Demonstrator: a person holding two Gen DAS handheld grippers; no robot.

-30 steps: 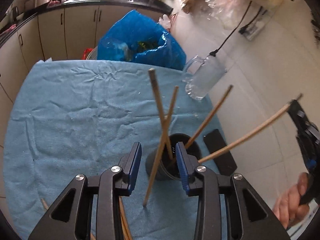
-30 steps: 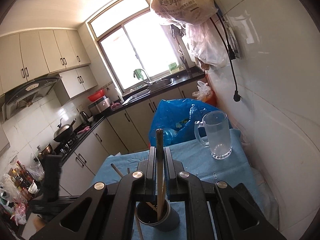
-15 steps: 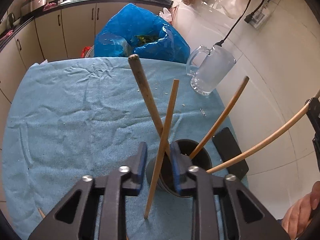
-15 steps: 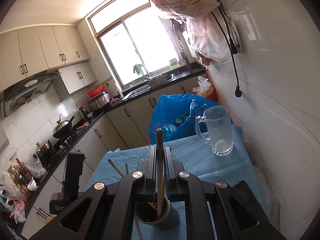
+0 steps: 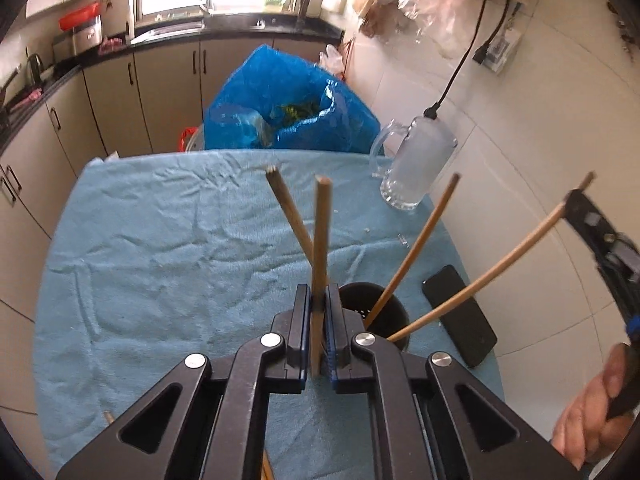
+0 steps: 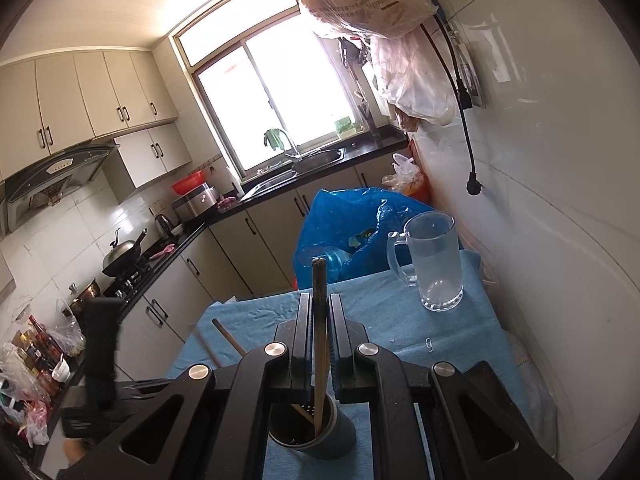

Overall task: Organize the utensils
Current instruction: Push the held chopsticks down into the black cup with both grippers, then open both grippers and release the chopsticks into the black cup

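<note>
Kitchen table under a blue towel (image 5: 168, 256): the left gripper (image 5: 318, 320) clamps a chopstick (image 5: 320, 240) upright, the black holder (image 5: 374, 316) just beside it to the right; the right gripper (image 6: 319, 320) pinches another chopstick (image 6: 319, 344) whose tip already sits inside.

Blue towel (image 5: 160, 248), black holder (image 5: 380, 312), tan wooden chopsticks (image 5: 320, 240), blue bag (image 5: 280, 108).

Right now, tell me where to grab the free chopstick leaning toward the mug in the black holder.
Take the chopstick on its bare upper half, from above, jaws across the shaft: it leans out clear there, while other sticks crowd the holder rim.
</note>
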